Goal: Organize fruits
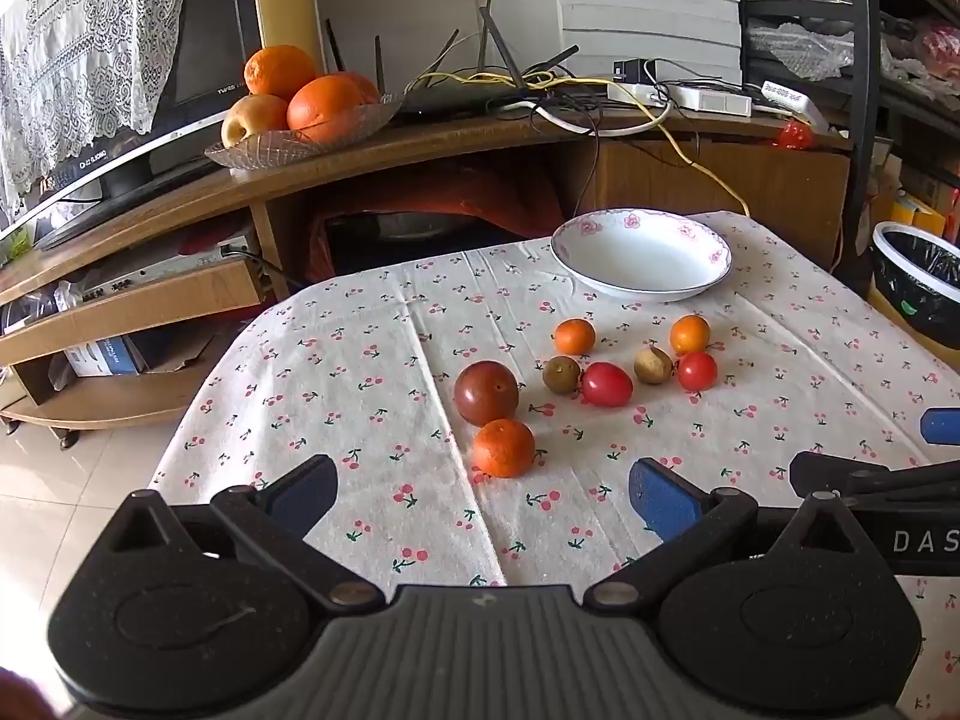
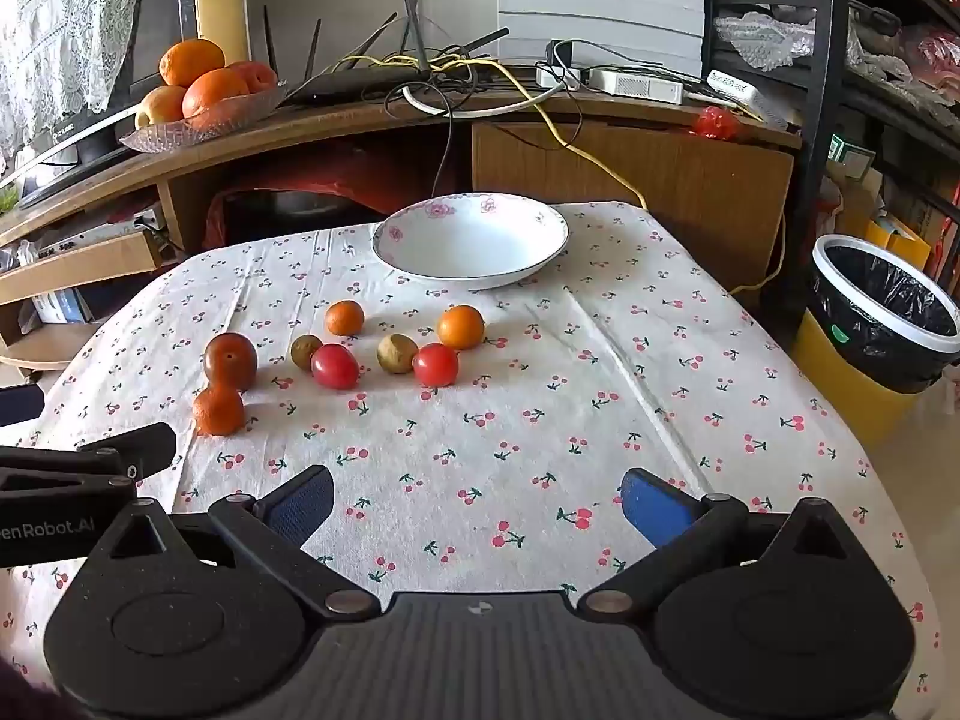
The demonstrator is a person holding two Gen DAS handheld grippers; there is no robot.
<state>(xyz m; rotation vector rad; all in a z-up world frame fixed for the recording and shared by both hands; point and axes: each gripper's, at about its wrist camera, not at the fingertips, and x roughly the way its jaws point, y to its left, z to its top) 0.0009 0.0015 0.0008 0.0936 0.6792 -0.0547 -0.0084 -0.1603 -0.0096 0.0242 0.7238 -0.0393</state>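
Eight fruits [image 1: 503,447] ahead of wide-spread left hand-held gripper [image 1: 483,495].

— How many fruits lie loose in the middle of the frame?
— Eight: three oranges [image 1: 574,336] [image 1: 689,334] [image 1: 503,447], two red tomatoes [image 1: 606,384] [image 1: 696,370], two small brown fruits [image 1: 561,374] [image 1: 653,365], one dark plum [image 1: 485,392].
— Dishes?
— One white bowl [image 1: 642,288], upper middle.

Both tongs, left tongs [image 1: 483,489] and right tongs [image 2: 477,501], are matte black with blue pads, silver pivot screws, and white lettering, perhaps a brand name.
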